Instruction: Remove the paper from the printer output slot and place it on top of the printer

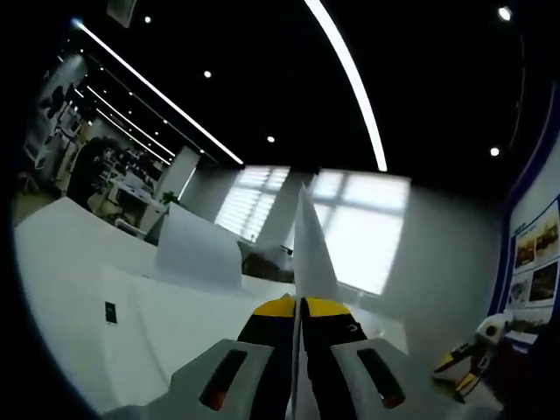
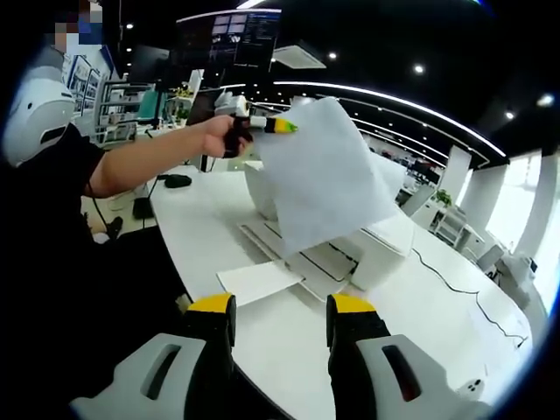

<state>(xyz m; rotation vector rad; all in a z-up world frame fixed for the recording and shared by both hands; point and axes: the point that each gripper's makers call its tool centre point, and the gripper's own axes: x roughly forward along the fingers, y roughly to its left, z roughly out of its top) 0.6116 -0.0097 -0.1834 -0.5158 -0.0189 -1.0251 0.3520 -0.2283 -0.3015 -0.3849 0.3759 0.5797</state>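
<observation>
Left gripper [image 2: 284, 126] clamps a blank paper sheet [image 2: 328, 175] above the white printer [image 2: 376, 254] on a white office table [image 2: 437, 306]; right gripper [image 2: 280, 315] jaws apart.

Right gripper view: printer [image 2: 367, 249] sits on the counter [image 2: 420, 315], ahead of the right gripper [image 2: 282, 319], whose jaws stand apart over the counter's near edge. Paper [image 2: 324, 179] hangs in the air above and in front of the printer, pinched at its upper left corner by the left gripper [image 2: 282, 126], held in a person's hand [image 2: 219, 136] reaching in from the left. A second sheet [image 2: 258, 282] lies flat on the counter, just beside the printer's near side. Cable [image 2: 455, 280] runs along the counter right of the printer.

Left gripper view: the paper [image 1: 311, 241] stands edge-on between the closed jaws of the left gripper [image 1: 297, 306], printer top [image 1: 175, 306] below.
</observation>
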